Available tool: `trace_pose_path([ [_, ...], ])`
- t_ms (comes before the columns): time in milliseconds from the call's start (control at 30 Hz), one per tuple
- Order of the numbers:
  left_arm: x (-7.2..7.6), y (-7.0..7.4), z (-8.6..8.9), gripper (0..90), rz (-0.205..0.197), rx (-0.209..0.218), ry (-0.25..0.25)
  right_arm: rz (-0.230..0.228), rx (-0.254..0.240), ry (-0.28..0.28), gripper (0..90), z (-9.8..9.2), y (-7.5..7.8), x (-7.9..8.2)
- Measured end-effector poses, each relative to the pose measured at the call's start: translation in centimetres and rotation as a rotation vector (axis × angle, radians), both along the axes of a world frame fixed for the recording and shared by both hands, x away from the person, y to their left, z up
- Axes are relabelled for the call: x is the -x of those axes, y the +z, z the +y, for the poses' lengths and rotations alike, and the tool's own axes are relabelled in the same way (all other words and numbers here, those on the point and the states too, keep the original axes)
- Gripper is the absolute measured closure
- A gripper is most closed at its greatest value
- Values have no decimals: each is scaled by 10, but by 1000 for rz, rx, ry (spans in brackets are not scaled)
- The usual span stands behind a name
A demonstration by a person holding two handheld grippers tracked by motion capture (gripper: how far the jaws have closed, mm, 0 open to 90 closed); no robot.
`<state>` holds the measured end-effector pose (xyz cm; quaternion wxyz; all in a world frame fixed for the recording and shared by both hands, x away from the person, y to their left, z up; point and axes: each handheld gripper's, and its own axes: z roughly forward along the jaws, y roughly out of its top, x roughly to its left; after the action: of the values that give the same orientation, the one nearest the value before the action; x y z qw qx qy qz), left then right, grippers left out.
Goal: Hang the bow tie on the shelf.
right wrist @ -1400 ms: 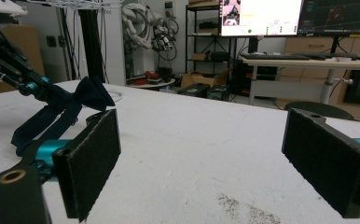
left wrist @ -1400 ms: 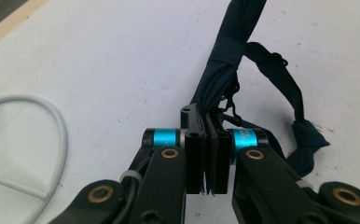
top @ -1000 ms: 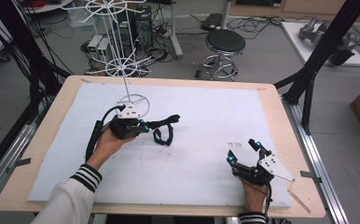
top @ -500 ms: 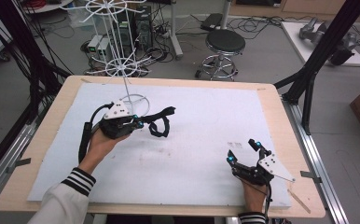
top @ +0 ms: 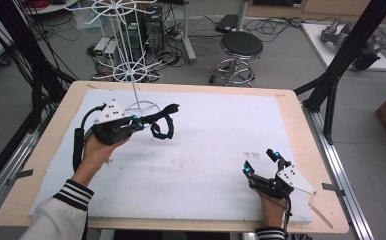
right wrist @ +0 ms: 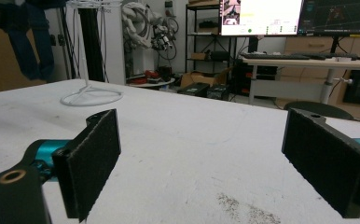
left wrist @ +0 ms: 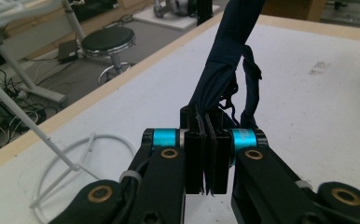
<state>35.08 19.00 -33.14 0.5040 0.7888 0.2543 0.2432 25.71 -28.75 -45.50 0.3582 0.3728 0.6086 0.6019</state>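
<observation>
My left gripper (top: 140, 123) is at the back left of the table, held above the surface and shut on a dark navy fabric strap (top: 163, 120). In the left gripper view the jaws press together on the strap's end (left wrist: 225, 51), and the rest runs up and forward with a loop hanging beside it. A white wire rack (top: 131, 65) rises just behind this gripper, its ring base (top: 143, 106) on the table. Down at the front right my right gripper (top: 261, 162) rests low over the table, open, with nothing between its pads (right wrist: 94, 158).
The white mat (top: 206, 150) covers the wooden table. The rack's ring base (left wrist: 82, 158) lies close to the left of my left gripper's jaws. Beyond the table's far edge stand a black stool (top: 241, 47), cables and black frame posts (top: 346, 55).
My left gripper has risen and drifted a little left and back toward the rack, carrying the strap along. The right gripper has stayed put.
</observation>
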Motion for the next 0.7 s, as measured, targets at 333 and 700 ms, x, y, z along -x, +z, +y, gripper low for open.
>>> trace_pose_path([
  [333,2,19,17,874,-50,47,50,1,0,0,107,0,0,0],
  [700,4,28,24,874,-77,63,85,2,1,0,107,0,0,0],
])
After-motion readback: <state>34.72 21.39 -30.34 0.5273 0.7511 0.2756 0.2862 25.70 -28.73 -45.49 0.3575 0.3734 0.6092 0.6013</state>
